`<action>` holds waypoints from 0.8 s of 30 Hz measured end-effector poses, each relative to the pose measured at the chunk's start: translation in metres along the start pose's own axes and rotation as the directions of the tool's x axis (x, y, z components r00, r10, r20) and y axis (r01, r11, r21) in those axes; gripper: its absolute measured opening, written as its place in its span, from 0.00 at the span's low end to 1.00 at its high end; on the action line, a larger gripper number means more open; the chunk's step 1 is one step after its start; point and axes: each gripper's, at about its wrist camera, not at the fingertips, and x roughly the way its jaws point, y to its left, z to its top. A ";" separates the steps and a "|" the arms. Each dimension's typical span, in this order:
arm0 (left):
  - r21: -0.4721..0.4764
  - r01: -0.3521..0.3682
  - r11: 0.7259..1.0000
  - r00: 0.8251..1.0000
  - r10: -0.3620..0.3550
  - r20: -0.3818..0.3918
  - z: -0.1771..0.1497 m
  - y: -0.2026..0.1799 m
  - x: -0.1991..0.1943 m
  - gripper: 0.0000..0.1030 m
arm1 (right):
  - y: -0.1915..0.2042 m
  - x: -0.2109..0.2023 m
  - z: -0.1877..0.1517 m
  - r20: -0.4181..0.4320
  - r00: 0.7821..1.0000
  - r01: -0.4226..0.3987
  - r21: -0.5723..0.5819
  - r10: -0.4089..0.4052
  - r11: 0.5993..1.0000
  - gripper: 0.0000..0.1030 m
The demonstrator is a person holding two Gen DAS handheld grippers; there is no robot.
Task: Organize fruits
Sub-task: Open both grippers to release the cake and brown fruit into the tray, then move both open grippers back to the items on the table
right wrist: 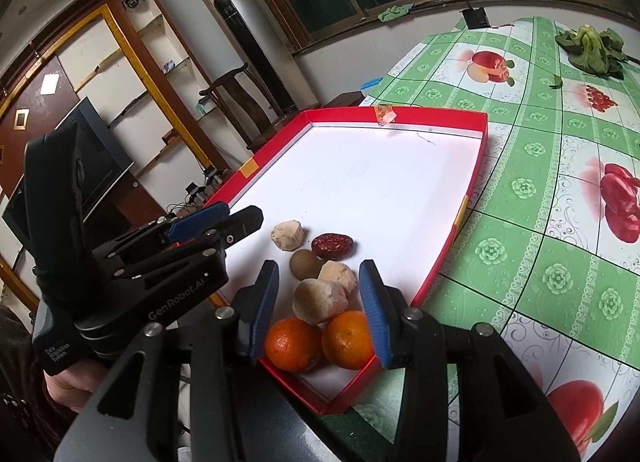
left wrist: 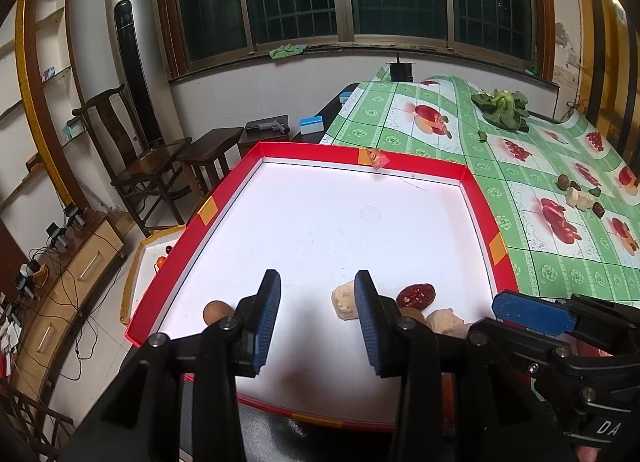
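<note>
A red-rimmed white tray [left wrist: 476, 190] [right wrist: 474, 178] lies on the table. In its near corner, the right wrist view shows two oranges [right wrist: 294, 344] [right wrist: 348, 338], three beige lumps [right wrist: 318, 300] [right wrist: 338, 274] [right wrist: 287, 235], a brown round fruit [right wrist: 304, 264] and a red date [right wrist: 332, 245]. My right gripper [right wrist: 318, 312] is open and empty, just above the oranges. My left gripper [left wrist: 317, 316] is open and empty over the tray, with a beige lump [left wrist: 344, 300] by its right finger, the date [left wrist: 416, 296] beyond, and a brown fruit [left wrist: 216, 312] to its left.
More small fruit pieces [left wrist: 580, 196] lie on the green patterned tablecloth [left wrist: 532, 166] to the right of the tray. Leafy greens [left wrist: 502, 106] [right wrist: 592, 48] sit at the far end. A second tray [left wrist: 136, 262] lies on the floor at left, near chairs.
</note>
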 end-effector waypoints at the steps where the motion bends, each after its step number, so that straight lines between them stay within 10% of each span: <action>1: 0.000 0.001 1.000 1.000 -0.001 0.001 0.000 0.000 0.000 0.37 | 0.000 0.000 0.000 -0.001 1.000 -0.001 0.000 0.001 1.000 0.42; 16: 0.023 0.012 1.000 1.000 -0.012 0.017 0.007 -0.011 -0.009 0.40 | -0.023 -0.027 0.004 0.049 0.999 0.022 0.041 -0.024 0.999 0.43; 24: 0.093 0.054 0.994 0.997 -0.058 0.045 0.020 -0.041 -0.021 0.44 | -0.119 -0.112 0.022 0.149 0.944 0.269 0.170 -0.294 0.948 0.43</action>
